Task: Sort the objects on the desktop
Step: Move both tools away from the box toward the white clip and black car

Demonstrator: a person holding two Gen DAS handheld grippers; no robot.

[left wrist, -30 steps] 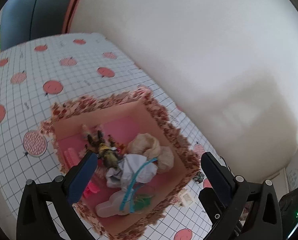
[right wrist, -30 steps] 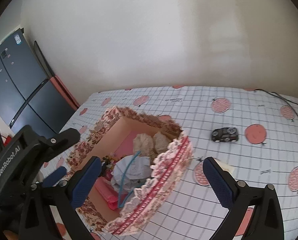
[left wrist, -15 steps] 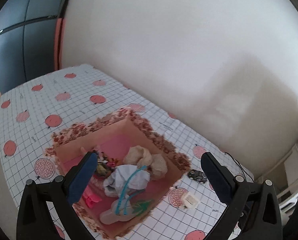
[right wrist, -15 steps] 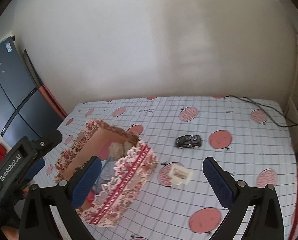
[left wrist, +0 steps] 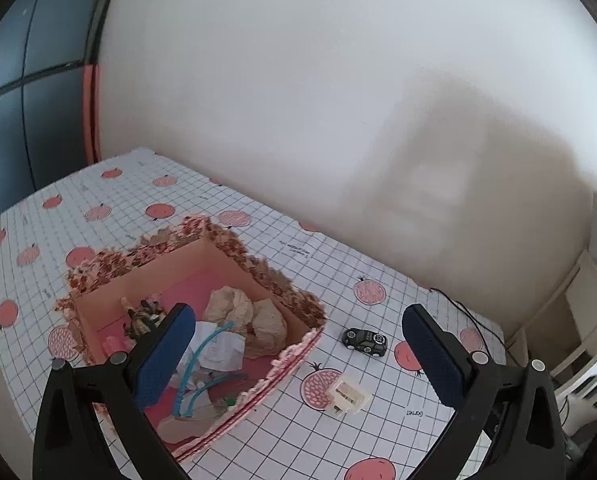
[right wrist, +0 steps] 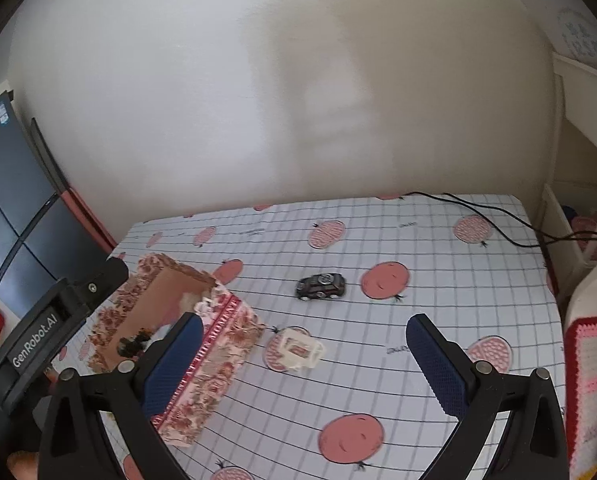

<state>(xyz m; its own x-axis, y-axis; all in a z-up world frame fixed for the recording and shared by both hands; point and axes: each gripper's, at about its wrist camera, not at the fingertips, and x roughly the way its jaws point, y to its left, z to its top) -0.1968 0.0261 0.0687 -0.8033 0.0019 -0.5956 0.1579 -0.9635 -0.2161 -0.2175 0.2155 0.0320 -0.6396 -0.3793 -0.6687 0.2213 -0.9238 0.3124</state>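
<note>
A floral pink box (left wrist: pixel 294 356) (right wrist: pixel 214 360) stands on the gridded tablecloth, holding crumpled paper (left wrist: pixel 222 350), beige wads (left wrist: pixel 250 312), a dark toy figure (left wrist: pixel 142 316) and teal straps. To its right lie a small black toy car (left wrist: pixel 364 343) (right wrist: pixel 321 286) and a white plastic piece (left wrist: pixel 347 393) (right wrist: pixel 298 349). My left gripper (left wrist: pixel 298 360) hangs open above the box's right end. High over the white piece, my right gripper (right wrist: pixel 304 360) is open too. Both hold nothing. The left gripper's body (right wrist: pixel 50 328) shows at the left of the right wrist view.
A white wall bounds the table's far side. A black cable (right wrist: pixel 494 216) runs across the far right corner. A dark cabinet (left wrist: pixel 26 92) stands to the left. White shelving (right wrist: pixel 578 152) and a pink-edged crocheted cloth (right wrist: pixel 590 380) sit at the right.
Both grippers have risen and pulled back from the box, so more of the table shows. The car and white piece have come into the left wrist view. Both stay open.
</note>
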